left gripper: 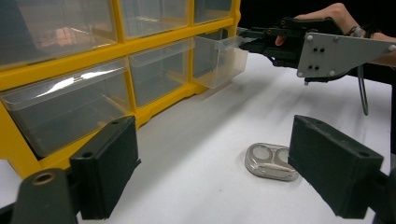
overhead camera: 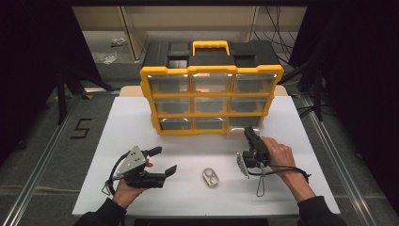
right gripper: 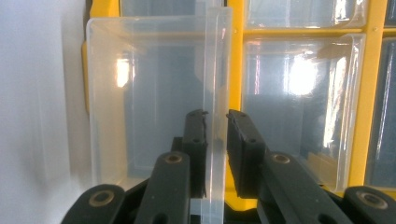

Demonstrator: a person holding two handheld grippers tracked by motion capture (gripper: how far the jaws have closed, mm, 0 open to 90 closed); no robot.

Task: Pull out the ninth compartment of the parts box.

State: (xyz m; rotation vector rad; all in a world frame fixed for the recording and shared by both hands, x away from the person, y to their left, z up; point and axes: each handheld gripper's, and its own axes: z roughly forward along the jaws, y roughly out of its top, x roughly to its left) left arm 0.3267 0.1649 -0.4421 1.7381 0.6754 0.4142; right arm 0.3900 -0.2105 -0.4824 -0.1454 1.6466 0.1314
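High view: yellow organizer [overhead camera: 211,101] at the back of the white table [overhead camera: 141,122], three rows of clear drawers. Right gripper [overhead camera: 248,135] at the bottom-right drawer [overhead camera: 244,121], which sticks out a bit from the frame.

Right gripper view: jaws closed on the drawer's [right gripper: 154,93] front lip, one jaw each side of the clear wall, pinching it.

Left gripper view: same drawer [left gripper: 219,58] pulled partway out, right gripper [left gripper: 243,39] on its top edge. Other drawers look flush.

Left gripper [overhead camera: 164,161] sits low on the table's near-left, jaws wide apart, holding nothing. Small metal piece [overhead camera: 210,177] with two holes lies flat on the table between the two hands, just beside the left jaws, untouched.
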